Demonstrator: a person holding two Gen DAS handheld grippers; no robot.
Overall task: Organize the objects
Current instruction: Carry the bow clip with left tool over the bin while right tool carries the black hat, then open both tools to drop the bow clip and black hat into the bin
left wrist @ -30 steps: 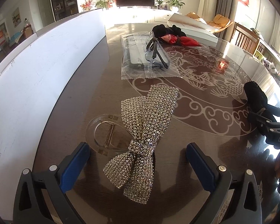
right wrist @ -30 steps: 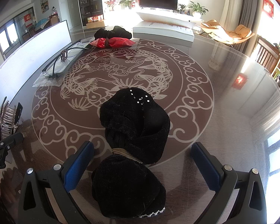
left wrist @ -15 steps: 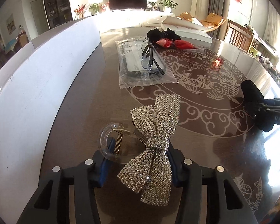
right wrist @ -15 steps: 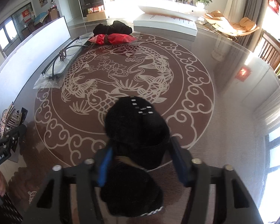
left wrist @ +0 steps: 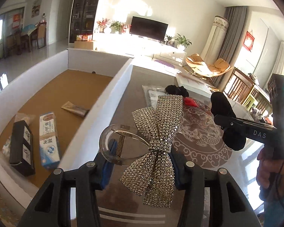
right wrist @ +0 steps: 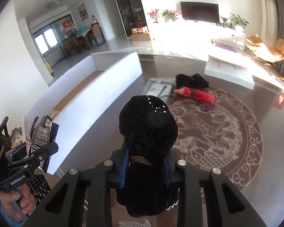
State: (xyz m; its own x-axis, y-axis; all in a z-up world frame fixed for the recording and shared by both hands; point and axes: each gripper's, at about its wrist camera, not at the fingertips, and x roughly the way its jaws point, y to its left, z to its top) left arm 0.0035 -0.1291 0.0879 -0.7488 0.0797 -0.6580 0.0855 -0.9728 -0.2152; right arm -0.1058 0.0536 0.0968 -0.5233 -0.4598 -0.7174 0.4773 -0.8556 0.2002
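Observation:
My left gripper (left wrist: 140, 167) is shut on a rhinestone bow hair clip (left wrist: 157, 132) with a clear plastic claw (left wrist: 113, 143), held up above the table beside the white box (left wrist: 108, 102). My right gripper (right wrist: 144, 167) is shut on a black velvet bow hair tie (right wrist: 147, 124) dotted with small stones, also lifted off the table. In the left wrist view the right gripper (left wrist: 242, 126) with the black bow shows at the right. The left gripper (right wrist: 34, 151) with the clip shows at the lower left of the right wrist view.
The white box holds a toothpaste carton (left wrist: 48, 141), a black pack (left wrist: 21, 147) and a small flat packet (left wrist: 74, 109). On the patterned table (right wrist: 217, 132) lie a red bow (right wrist: 197, 93), a black hair tie (right wrist: 191, 81), a clear bag (right wrist: 159, 89) and a white flat box (right wrist: 229, 71).
Both grippers closed from wide open onto their bows, then lifted them off the table. The left view now looks over the box wall onto its contents.

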